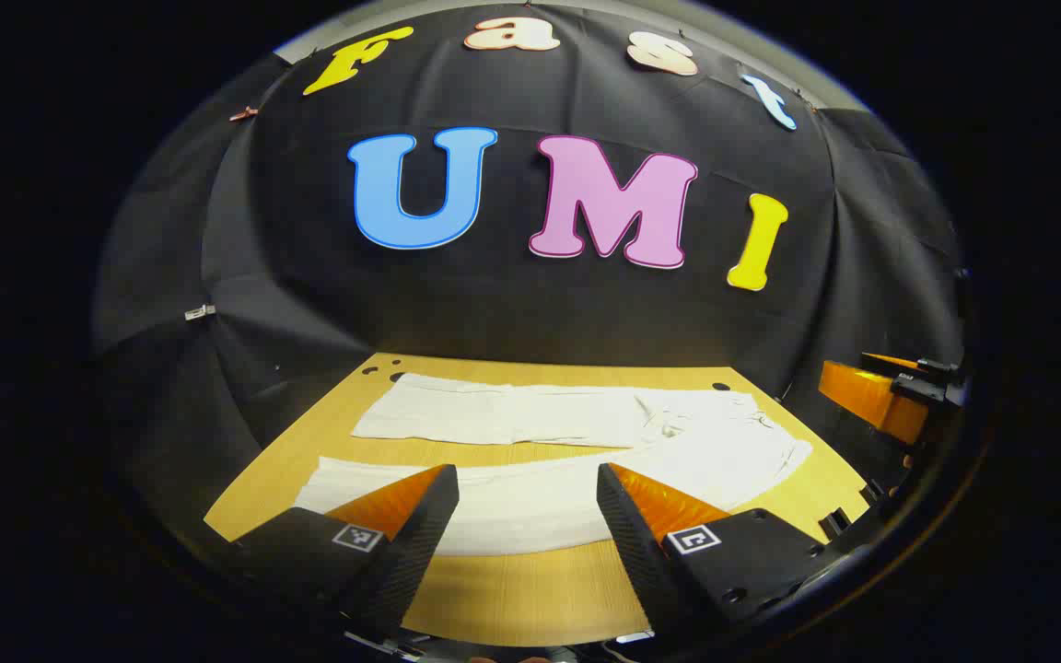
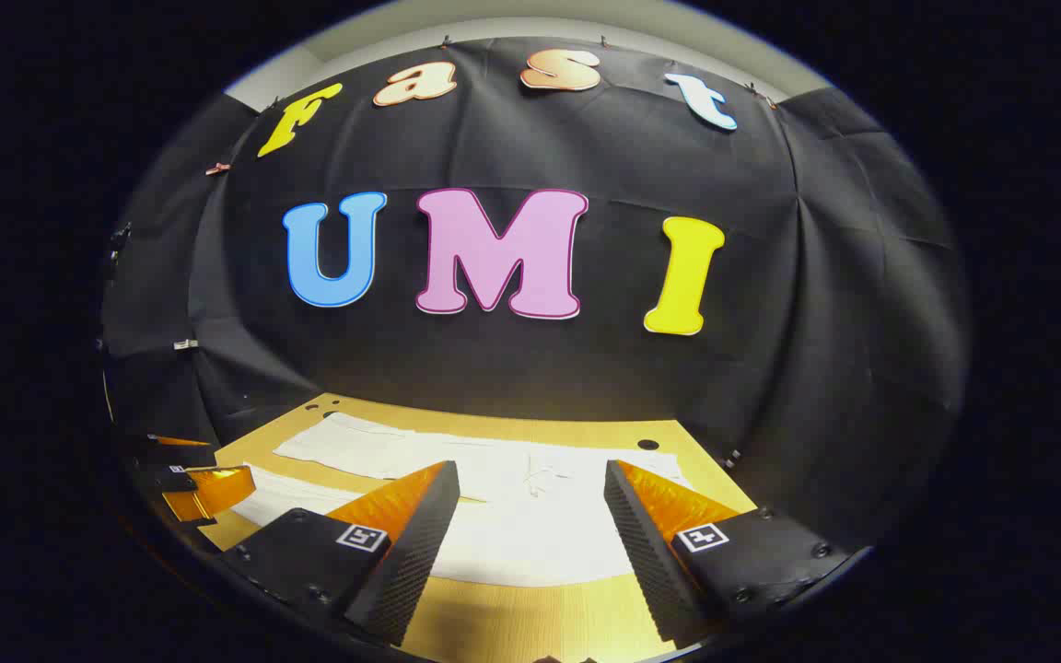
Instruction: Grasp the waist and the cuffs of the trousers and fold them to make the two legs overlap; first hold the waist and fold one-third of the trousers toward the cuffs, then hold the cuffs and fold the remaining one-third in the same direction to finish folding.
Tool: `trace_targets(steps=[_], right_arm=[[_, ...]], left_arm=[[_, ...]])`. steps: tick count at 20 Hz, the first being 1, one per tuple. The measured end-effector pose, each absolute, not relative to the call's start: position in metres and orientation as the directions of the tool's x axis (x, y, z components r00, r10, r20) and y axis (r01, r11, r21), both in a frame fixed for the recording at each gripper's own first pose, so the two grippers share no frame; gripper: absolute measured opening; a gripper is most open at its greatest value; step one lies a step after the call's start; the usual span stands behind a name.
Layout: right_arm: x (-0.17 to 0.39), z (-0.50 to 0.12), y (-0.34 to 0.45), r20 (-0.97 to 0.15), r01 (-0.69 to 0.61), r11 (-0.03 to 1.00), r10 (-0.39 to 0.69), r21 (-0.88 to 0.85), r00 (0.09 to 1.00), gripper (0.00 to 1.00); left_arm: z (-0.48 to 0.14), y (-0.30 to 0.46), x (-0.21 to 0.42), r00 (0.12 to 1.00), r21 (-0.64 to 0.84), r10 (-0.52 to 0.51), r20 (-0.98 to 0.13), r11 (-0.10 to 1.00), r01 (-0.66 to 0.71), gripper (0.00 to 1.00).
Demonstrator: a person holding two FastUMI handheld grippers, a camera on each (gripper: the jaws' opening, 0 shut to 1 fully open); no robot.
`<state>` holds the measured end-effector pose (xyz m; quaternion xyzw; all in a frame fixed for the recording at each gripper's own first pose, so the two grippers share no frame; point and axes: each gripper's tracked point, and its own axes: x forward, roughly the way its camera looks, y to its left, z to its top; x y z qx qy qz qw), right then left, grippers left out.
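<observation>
White cloth trousers [image 1: 586,433]: one pair, two legs apart
Wooden table [image 1: 512,599]: one
Grippers: two, left gripper [image 1: 528,502] and right gripper [image 2: 530,497]

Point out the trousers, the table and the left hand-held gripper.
trousers [image 1: 530,414]: left gripper view, far leg.
table [image 1: 530,599]: left gripper view, bare near edge.
left hand-held gripper [image 1: 528,479]: left gripper view, midway between fingertips.
</observation>
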<state>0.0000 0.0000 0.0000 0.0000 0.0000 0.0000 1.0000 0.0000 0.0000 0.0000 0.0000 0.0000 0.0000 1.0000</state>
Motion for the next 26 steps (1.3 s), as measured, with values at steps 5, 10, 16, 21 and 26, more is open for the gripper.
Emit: trace_targets(steps=[5, 10, 16, 21, 26], right_arm=[[0.005, -0.009, -0.011, -0.033, 0.002, 1.000, -0.003, -0.005, 0.999, 0.98], [0.007, -0.019, -0.012, -0.070, -0.020, 0.999, 0.022, 0.032, 0.997, 0.98], [0.015, -0.027, -0.025, -0.086, -0.003, 0.999, 0.007, 0.047, 0.996, 0.98], [0.034, -0.033, -0.040, -0.094, -0.022, 1.000, 0.021, -0.007, 0.995, 0.98], [0.061, -0.034, -0.070, -0.097, -0.041, 0.988, 0.026, -0.148, 0.995, 0.98]], left_arm=[[-0.011, -0.008, 0.005, 1.000, -0.016, -0.002, -0.029, 1.000, 0.001, 0.96], [-0.016, -0.014, 0.005, 0.999, 0.021, -0.005, -0.049, 1.000, 0.006, 0.96], [-0.018, -0.025, 0.012, 0.997, 0.036, -0.021, -0.069, 0.999, 0.023, 0.95], [-0.019, -0.021, 0.020, 0.998, 0.040, 0.012, -0.067, 0.999, -0.010, 0.96], [-0.021, -0.014, 0.029, 0.995, 0.017, 0.053, -0.083, 0.998, -0.052, 0.96]])
